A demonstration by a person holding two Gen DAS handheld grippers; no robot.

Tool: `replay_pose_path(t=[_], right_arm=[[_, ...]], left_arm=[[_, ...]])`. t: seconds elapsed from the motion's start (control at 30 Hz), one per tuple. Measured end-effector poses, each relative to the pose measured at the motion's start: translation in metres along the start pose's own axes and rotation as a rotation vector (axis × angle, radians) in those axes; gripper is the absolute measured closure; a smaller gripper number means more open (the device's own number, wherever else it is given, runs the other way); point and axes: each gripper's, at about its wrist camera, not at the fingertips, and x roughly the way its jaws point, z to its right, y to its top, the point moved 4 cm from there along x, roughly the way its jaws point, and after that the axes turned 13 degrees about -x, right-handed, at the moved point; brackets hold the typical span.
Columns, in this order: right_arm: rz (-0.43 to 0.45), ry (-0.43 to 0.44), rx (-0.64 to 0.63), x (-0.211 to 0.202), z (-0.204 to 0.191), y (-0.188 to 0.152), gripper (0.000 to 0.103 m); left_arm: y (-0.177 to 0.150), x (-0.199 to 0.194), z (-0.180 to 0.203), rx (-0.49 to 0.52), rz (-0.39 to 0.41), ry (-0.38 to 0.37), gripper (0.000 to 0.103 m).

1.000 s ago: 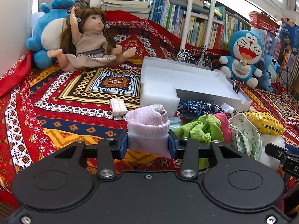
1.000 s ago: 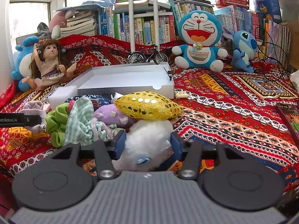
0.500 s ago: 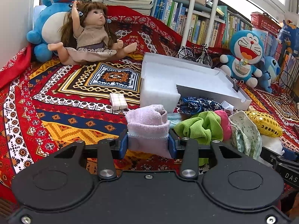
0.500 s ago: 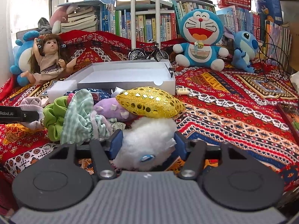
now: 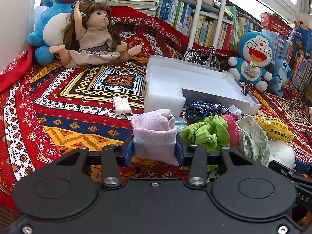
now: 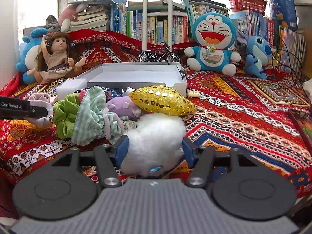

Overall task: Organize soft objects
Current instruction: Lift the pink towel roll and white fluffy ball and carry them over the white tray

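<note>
Left wrist: one pink towel (image 5: 154, 130), clamped.

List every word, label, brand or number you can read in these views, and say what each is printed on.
"GenRobot.AI": on the side of the left gripper, seen from the right wrist.
"DAS": partial lettering on the right gripper, cut off at the frame edge in the left wrist view.
Book spines on the shelf: printed, too small to read.
Blue box at top right: print too blurred to read.
</note>
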Motion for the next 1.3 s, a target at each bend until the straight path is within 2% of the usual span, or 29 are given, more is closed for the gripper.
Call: replay_pose_path(t=[0.2,0.53,0.83,1.07,1.3], right_arm=[[-0.027,-0.002,-0.036,0.007,-0.005,-0.004,0.031],[-0.011,-0.007,-0.014,-0.001,-0.002,-0.001,0.035],[0.065,-0.024,-0.005,-0.021,0.013,0.023,0.035],[0.137,-0.038,0.000,-0.032,0.029,0.049,0.035],[0.174,-0.039,-0.029,-0.024,0.039,0.076,0.035]], left_arm=[[-0.001,0.000,0.001,0.001,-0.002,0.001,0.063],[0.008,-0.002,0.004,0.017,0.019,-0.005,0.063],[0.038,-0.005,0.007,0.006,0.057,-0.046,0.063],[0.053,-0.004,0.018,0.011,0.053,-0.089,0.063],[0.076,0.006,0.030,-0.014,0.021,-0.144,0.063]])
